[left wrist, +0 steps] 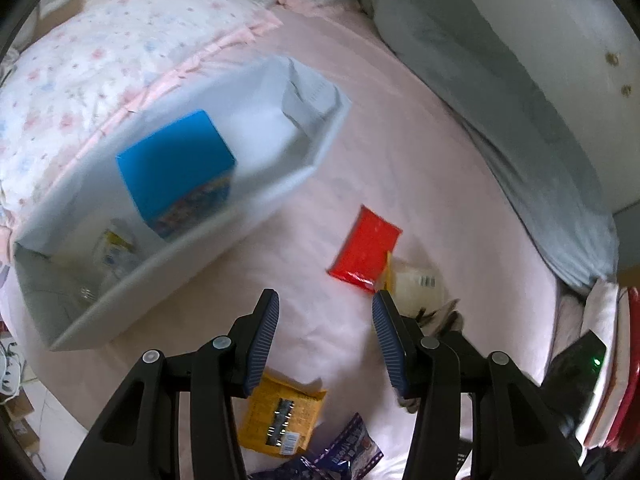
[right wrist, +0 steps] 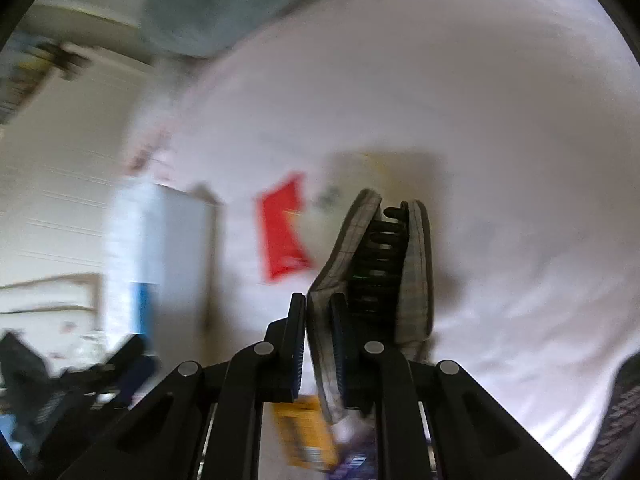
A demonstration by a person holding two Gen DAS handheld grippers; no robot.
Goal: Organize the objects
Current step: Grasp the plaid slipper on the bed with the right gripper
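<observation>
My left gripper (left wrist: 325,296) hangs open over the pink bed sheet (left wrist: 400,140) with nothing between its fingers. A white bin (left wrist: 224,216) lies to its upper left and holds a blue box (left wrist: 176,168) and some small packets. A red packet (left wrist: 366,250) and a pale bag with a barcode (left wrist: 420,284) lie just beyond the fingertips. A yellow packet (left wrist: 282,416) and a dark blue packet (left wrist: 344,456) lie under the gripper. My right gripper (right wrist: 318,300) is shut on one side of a plaid hair claw (right wrist: 384,256) with black teeth, held above the sheet. That view is blurred.
A floral quilt (left wrist: 100,60) lies behind the bin and a grey-blue blanket (left wrist: 500,120) runs along the right side of the bed. Stacked red and white items (left wrist: 616,360) sit at the bed's right edge. The bin (right wrist: 160,248) and red packet (right wrist: 284,232) show left of the claw.
</observation>
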